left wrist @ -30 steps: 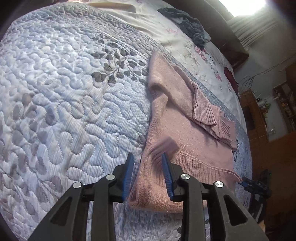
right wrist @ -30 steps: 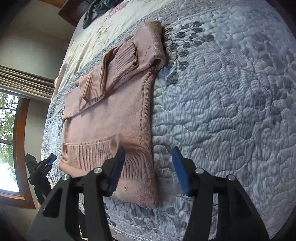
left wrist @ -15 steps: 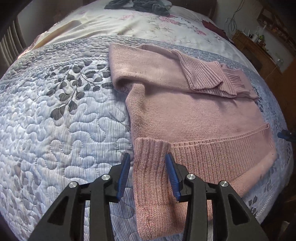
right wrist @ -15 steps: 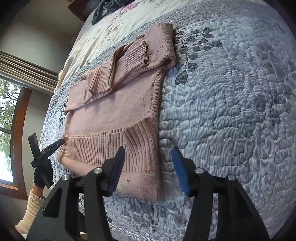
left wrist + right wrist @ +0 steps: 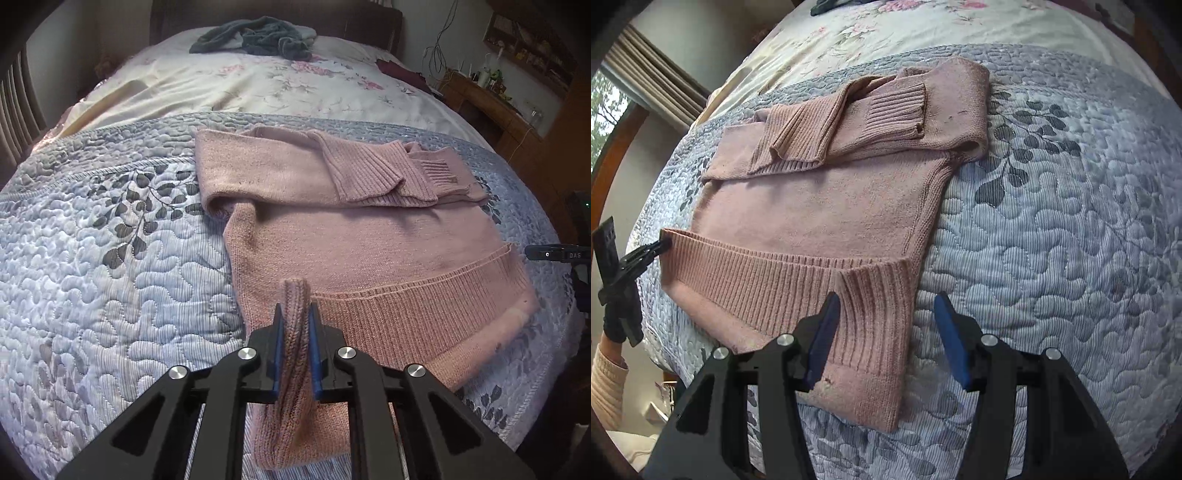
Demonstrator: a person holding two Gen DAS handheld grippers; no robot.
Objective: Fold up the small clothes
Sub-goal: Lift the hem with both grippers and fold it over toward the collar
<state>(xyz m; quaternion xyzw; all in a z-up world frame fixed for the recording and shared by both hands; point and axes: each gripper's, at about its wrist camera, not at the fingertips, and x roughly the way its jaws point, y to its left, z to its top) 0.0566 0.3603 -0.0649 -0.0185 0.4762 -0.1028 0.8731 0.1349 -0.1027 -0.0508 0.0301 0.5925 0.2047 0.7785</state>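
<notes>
A pink knit sweater (image 5: 351, 236) lies flat on the grey-blue quilt (image 5: 92, 258). Its sleeves and ribbed collar are folded across the top. My left gripper (image 5: 296, 310) is shut on a raised fold of the ribbed hem at the near left corner. In the right wrist view the sweater (image 5: 827, 218) has a turned-up ribbed flap at its near right corner. My right gripper (image 5: 886, 299) hangs open just above that flap, one finger over the knit and one over the quilt. The left gripper (image 5: 642, 254) shows at the hem's left end. The right gripper (image 5: 554, 254) shows at the right edge.
Dark grey clothes (image 5: 255, 38) lie at the head of the bed on a floral sheet (image 5: 258, 85). A wooden cabinet (image 5: 491, 107) stands to the right. A window with curtains (image 5: 646, 74) is on the left. A gloved hand with a cream sleeve (image 5: 605, 376) holds the left gripper.
My left gripper swung round to face the head of the bed and shut on the ribbed hem fold, lifting it. My right gripper stayed open and came closer to the right hem corner.
</notes>
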